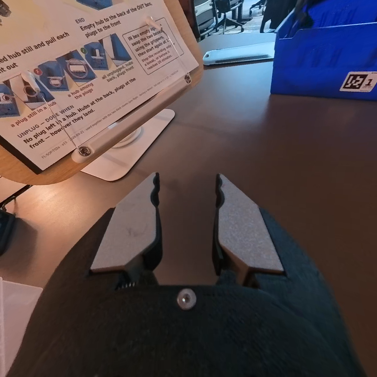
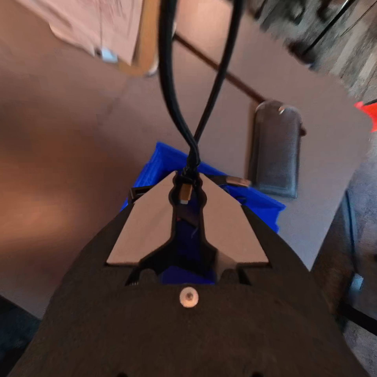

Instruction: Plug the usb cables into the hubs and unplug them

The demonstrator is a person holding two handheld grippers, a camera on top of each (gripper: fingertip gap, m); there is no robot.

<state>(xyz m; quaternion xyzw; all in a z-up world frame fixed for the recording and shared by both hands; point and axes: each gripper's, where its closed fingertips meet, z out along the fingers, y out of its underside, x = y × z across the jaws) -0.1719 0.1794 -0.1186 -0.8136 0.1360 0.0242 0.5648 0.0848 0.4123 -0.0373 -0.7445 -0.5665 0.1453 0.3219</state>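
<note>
My left gripper (image 1: 187, 176) is open and empty, held low over the dark brown table (image 1: 265, 163). A blue box (image 1: 318, 61) with a black-and-white marker tag stands at the far right of that view. My right gripper (image 2: 188, 175) is shut on a bundle of black usb cables (image 2: 169, 81) that run from the fingertips towards the top of the view. A metal plug (image 2: 186, 193) sits between the fingers just behind the tips. Two more plugs stick out at the left (image 2: 136, 191) and right (image 2: 238, 182). A blue box (image 2: 257, 206) lies below the right gripper. The right view is blurred. No hub is clearly visible.
A printed instruction sheet on a wooden board with a white base (image 1: 130, 142) stands at the left. A flat white object (image 1: 236, 53) lies behind the box. A grey rounded pouch (image 2: 275, 151) lies on the table right of the blue box. Office chairs show far back. Spacing between my two grippers at the tips: around 35 cm.
</note>
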